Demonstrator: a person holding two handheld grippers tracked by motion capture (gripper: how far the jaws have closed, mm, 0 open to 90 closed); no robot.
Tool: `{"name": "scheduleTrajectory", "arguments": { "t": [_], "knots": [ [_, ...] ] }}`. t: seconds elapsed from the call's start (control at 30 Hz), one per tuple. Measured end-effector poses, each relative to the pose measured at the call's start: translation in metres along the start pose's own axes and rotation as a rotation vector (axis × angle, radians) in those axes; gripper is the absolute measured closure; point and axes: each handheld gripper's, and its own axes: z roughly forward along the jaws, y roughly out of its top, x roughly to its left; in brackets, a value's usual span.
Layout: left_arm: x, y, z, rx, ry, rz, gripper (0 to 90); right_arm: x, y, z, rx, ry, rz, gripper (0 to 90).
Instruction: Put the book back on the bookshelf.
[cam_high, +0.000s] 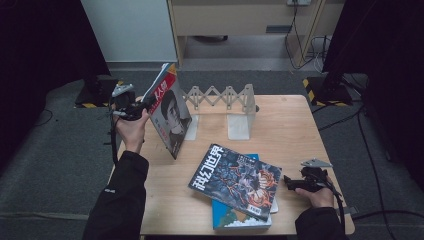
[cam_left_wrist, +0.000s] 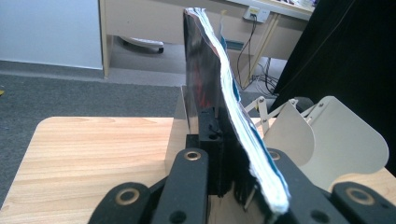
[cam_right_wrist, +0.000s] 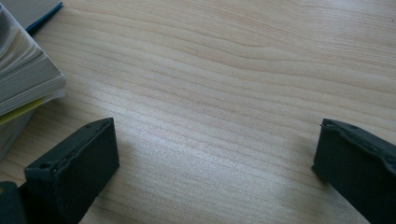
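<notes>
A magazine (cam_high: 169, 112) with a red band and a face on its cover stands tilted on its lower edge at the table's back left. My left gripper (cam_high: 145, 105) is shut on its upper left edge. In the left gripper view the magazine (cam_left_wrist: 224, 93) rises edge-on from between the black jaws of the left gripper (cam_left_wrist: 229, 179), its white page edges curving to the right. My right gripper (cam_high: 289, 181) rests low at the front right, open, just right of the stacked books. In the right gripper view the right gripper (cam_right_wrist: 215, 154) has bare wood between its wide-set jaws.
A white expanding book rack (cam_high: 227, 102) stands at the back middle of the wooden table (cam_high: 290, 130); its plates (cam_left_wrist: 336, 135) are just right of the held magazine. A dark illustrated magazine (cam_high: 235, 181) lies on a blue book (cam_high: 240, 217) at the front, whose page edges (cam_right_wrist: 25, 79) are near the right gripper.
</notes>
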Motion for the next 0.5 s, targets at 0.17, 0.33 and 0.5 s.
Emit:
{"name": "scheduleTrajectory", "arguments": {
  "t": [0.17, 0.33, 0.5],
  "knots": [
    [0.002, -0.003, -0.004, 0.051, -0.022, -0.003, 85.2, 0.000, 0.000, 0.000, -0.001, -0.002, -0.003, 0.1],
    [0.006, -0.009, -0.007, 0.081, -0.038, -0.011, 84.7, 0.000, 0.000, 0.000, -0.002, -0.002, -0.002, 0.1],
    [0.007, -0.011, -0.012, 0.110, -0.051, -0.010, 83.2, 0.000, 0.000, 0.000, -0.002, -0.003, -0.002, 0.1]
  ]
}}
